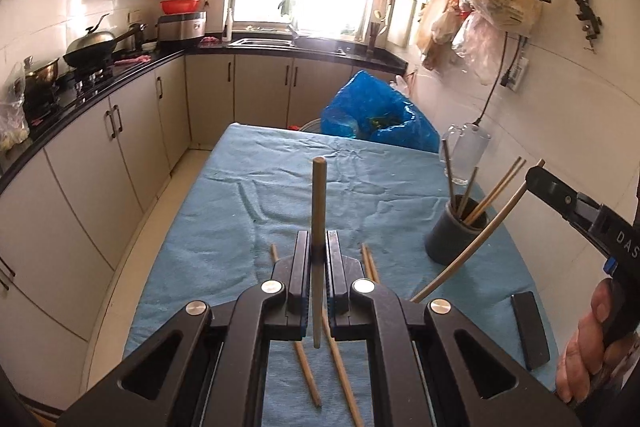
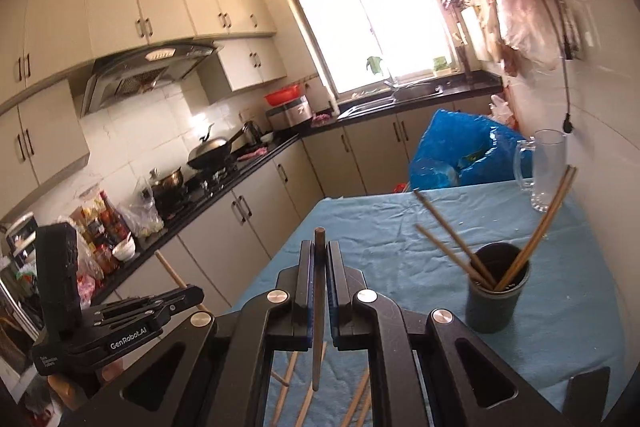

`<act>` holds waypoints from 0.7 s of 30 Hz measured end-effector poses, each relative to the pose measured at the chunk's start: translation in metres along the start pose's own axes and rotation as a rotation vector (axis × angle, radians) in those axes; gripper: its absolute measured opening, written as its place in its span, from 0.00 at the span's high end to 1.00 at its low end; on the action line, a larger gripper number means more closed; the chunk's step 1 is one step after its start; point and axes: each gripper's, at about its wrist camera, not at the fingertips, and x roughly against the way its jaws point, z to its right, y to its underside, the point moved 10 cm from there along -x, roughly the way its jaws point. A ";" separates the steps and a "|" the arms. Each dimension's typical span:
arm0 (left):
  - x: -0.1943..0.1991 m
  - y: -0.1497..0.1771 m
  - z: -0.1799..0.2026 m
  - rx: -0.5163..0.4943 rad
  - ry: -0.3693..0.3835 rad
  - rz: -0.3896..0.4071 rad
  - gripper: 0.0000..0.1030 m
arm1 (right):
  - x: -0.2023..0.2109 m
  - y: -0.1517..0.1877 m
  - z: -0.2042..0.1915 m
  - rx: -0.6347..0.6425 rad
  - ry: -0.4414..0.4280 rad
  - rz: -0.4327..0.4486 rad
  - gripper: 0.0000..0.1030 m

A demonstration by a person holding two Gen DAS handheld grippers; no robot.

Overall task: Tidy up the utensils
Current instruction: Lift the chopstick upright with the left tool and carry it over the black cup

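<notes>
The left tool (image 1: 319,253) is clamped on a pale wooden chopstick (image 1: 319,203) that stands upright between its black jaws, both ends sticking out. The right tool (image 2: 319,259) is likewise closed on a darker brown wooden chopstick (image 2: 319,307), held nearly upright; in the left wrist view that chopstick slants from the right tool's tip down toward the desk. A hand (image 1: 588,339) grips the right tool's handle. Beneath the tools, several loose light wooden chopsticks (image 1: 308,375) lie on the desk covered with a wrinkled blue cloth (image 1: 256,203). To the right stands a dark grey cylindrical holder (image 1: 460,235), with more chopsticks leaning inside it. Beyond it sits a clear glass mug (image 2: 546,171), and a flat black rectangular object (image 1: 530,329) lies near the desk's right edge.
</notes>
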 end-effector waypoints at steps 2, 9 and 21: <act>0.001 0.000 0.008 -0.009 0.012 -0.001 0.94 | 0.009 -0.001 0.010 -0.019 0.011 0.013 0.94; 0.001 -0.007 0.034 -0.030 0.055 -0.004 0.94 | 0.028 -0.002 0.044 -0.081 0.028 0.028 0.94; 0.000 -0.013 0.073 -0.072 0.118 -0.027 0.94 | 0.063 -0.019 0.082 -0.142 0.064 0.098 0.94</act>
